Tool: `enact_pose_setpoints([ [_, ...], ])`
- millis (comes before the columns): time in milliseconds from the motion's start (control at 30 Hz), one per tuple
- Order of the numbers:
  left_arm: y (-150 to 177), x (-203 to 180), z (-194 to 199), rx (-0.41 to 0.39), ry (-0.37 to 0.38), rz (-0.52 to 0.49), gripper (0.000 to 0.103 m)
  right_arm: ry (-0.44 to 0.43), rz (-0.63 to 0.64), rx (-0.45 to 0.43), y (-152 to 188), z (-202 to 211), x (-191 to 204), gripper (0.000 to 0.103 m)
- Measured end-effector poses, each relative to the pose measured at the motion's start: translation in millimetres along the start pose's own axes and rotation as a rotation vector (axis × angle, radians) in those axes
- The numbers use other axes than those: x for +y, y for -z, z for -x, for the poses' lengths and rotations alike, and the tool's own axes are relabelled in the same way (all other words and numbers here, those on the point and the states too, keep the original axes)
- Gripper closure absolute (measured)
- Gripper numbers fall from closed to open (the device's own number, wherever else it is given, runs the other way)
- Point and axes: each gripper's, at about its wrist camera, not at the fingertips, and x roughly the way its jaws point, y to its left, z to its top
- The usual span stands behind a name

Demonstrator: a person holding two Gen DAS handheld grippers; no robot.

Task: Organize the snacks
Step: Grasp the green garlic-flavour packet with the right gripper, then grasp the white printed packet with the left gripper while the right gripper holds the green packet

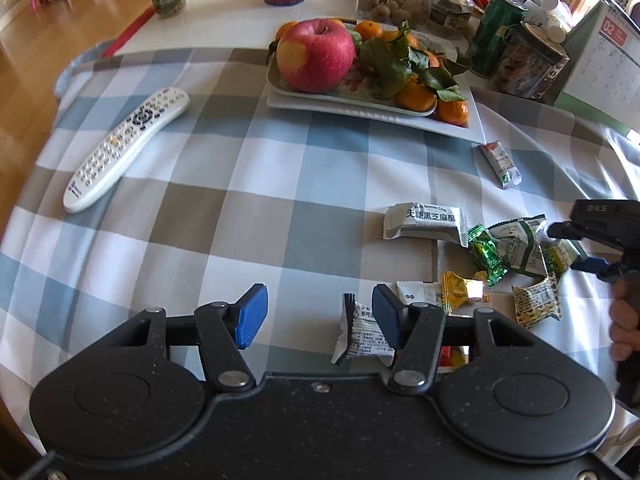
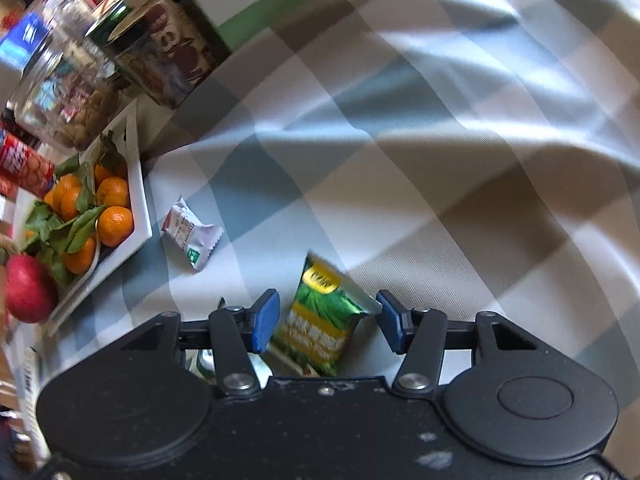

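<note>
Several wrapped snacks lie on the checked tablecloth [image 1: 260,208]: a grey sesame packet [image 1: 424,222], a green candy [image 1: 486,254], a yellow candy [image 1: 464,290], a beige packet [image 1: 536,306] and a red-white packet [image 1: 500,164]. My left gripper [image 1: 320,316] is open just above the cloth. A white packet [image 1: 360,332] stands against its right pad, and the left pad is well clear. My right gripper [image 2: 326,320], also at the right edge of the left wrist view [image 1: 568,248], straddles a green-yellow packet [image 2: 324,316] lying flat. Its pads sit near the packet's edges without clamping it.
A white plate [image 1: 360,110] with an apple [image 1: 316,56] and leafy mandarins sits beyond the snacks. A white remote [image 1: 124,148] lies at the left. Jars, cans and a desk calendar [image 1: 600,60] crowd the back. A hand [image 1: 624,320] holds the right gripper.
</note>
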Motion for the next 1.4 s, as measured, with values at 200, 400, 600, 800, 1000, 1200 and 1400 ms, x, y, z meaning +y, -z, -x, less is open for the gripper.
enact_pose_setpoints([
  [200, -3.2, 8.7, -1.1, 0.03, 0.037, 0.056, 0.042, 0.072, 0.126, -0.038, 1.9, -4.0, 23.4, 0.046],
  [400, -4.7, 14.1, 2.9, 0.02, 0.041, 0.074, 0.042, 0.131, 0.176, -0.036, 15.4, -5.5, 26.8, 0.046],
  [600, -6.6, 20.5, 4.4, 0.016, 0.045, 0.093, 0.042, 0.166, 0.242, -0.049, 27.9, -4.4, 30.9, 0.056],
  [800, -8.1, 25.4, 3.5, 0.021, 0.049, 0.111, 0.042, 0.164, 0.26, -0.066, 29.8, 8.8, 29.8, 0.071],
  [1000, -7.2, 24.7, 3.2, 0.022, 0.049, 0.107, 0.042, 0.115, 0.245, -0.123, 25.1, 41.4, 18.5, 0.071],
  [1200, -3.5, 17.8, 0.9, 0.019, 0.033, 0.072, 0.042, 0.044, 0.261, -0.135, 37.5, 79.5, 3.8, 0.071],
  [1400, 1.1, 12.3, -3.2, 0.021, 0.012, 0.04, 0.042, -0.008, 0.265, -0.095, 66.7, 100.3, -16.5, 0.071],
])
